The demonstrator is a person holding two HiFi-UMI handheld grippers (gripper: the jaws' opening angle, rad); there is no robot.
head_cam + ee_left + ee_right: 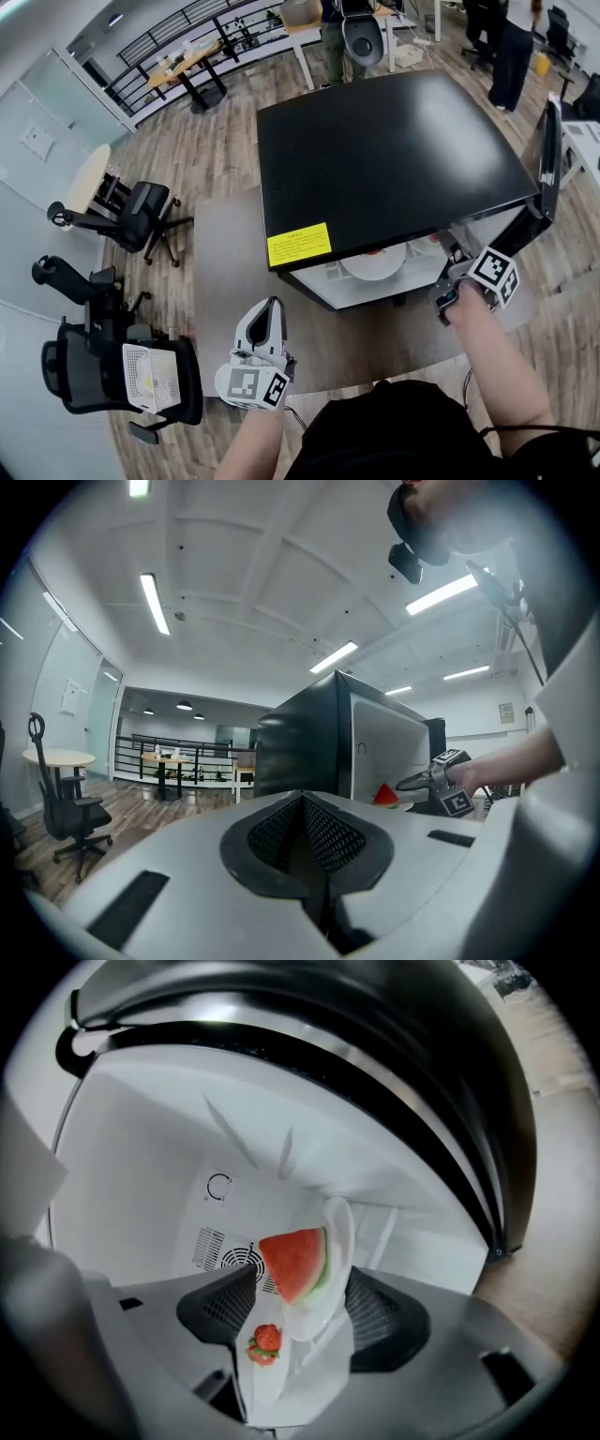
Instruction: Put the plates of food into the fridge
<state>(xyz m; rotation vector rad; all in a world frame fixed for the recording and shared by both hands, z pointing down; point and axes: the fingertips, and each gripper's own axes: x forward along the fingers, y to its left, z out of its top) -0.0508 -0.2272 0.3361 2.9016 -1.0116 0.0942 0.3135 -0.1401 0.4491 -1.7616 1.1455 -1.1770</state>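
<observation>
A black mini fridge stands with its door swung open to the right. My right gripper reaches into the white interior. In the right gripper view a white plate with a watermelon wedge and a strawberry lies between the jaws of my right gripper. The pads stand a little off it on both sides, so the gripper is open. Another white plate sits inside. My left gripper hovers left of the fridge front, shut and empty, its pads together.
Black office chairs and a round table stand to the left. Desks and standing people are beyond the fridge. The fridge sits on a grey mat over wood flooring. A fan vent marks the back wall.
</observation>
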